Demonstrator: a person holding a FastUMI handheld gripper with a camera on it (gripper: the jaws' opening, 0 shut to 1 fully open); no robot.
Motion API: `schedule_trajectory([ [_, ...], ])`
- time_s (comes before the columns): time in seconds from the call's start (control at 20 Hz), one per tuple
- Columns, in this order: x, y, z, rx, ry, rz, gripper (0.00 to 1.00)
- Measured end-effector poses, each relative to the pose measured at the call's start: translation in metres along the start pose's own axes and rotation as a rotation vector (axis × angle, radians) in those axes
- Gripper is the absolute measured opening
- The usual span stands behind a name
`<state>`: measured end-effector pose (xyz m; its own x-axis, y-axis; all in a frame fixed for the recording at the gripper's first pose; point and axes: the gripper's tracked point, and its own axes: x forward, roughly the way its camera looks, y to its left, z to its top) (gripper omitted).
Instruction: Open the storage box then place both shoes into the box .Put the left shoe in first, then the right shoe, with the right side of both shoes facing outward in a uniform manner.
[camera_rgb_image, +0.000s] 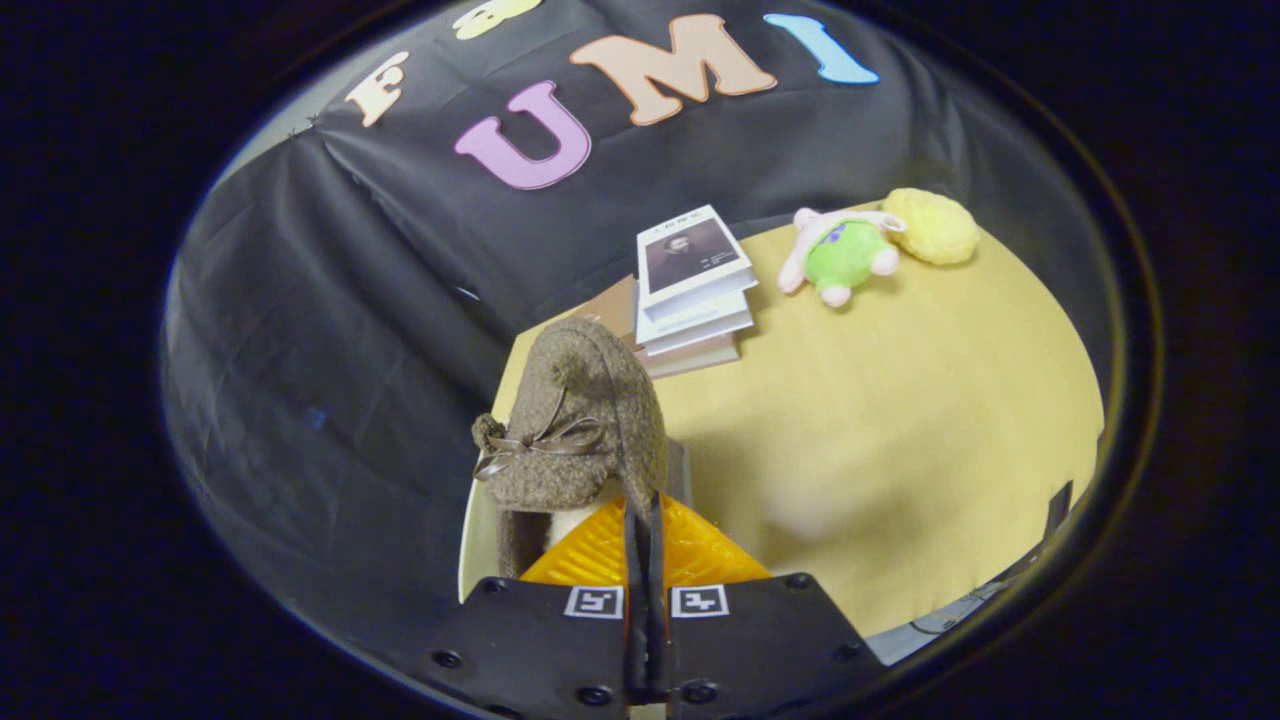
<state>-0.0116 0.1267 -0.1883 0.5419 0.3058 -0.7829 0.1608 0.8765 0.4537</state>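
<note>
The shoe (575, 430) looks woolly and matt, perhaps bouclé; its bow (535, 445) is glossy ribbon; the tablecloth (900, 420) is smooth.

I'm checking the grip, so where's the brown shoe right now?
The brown shoe is pinched at its edge by the closed fingers, lifted over the table's near corner, in front of the book stack.

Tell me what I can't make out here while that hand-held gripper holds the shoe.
- Shoe, gripper view: its heel and sole are hidden behind the fingers, so left or right cannot be told.
- Hand-held gripper: the fingers look closed on the shoe's edge, but the contact itself is hidden.
- Lower book in the stack: mostly covered by the books above and the shoe.
- Yellow plush beyond the green toy: too small to identify.
</note>
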Motion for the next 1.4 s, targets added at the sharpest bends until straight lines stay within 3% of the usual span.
schedule_trajectory([
  [0.4,0.037,0.035,-0.038,-0.026,0.081,0.025,0.04],
  [0.7,0.053,0.026,-0.060,-0.014,0.112,-0.041,0.04],
  [0.85,0.050,0.034,-0.056,0.008,0.102,-0.019,0.08],
  [1.05,0.044,0.033,-0.045,0.020,0.061,0.004,0.39],
  [1.4,0.024,0.040,-0.031,-0.080,0.002,0.087,0.92],
])
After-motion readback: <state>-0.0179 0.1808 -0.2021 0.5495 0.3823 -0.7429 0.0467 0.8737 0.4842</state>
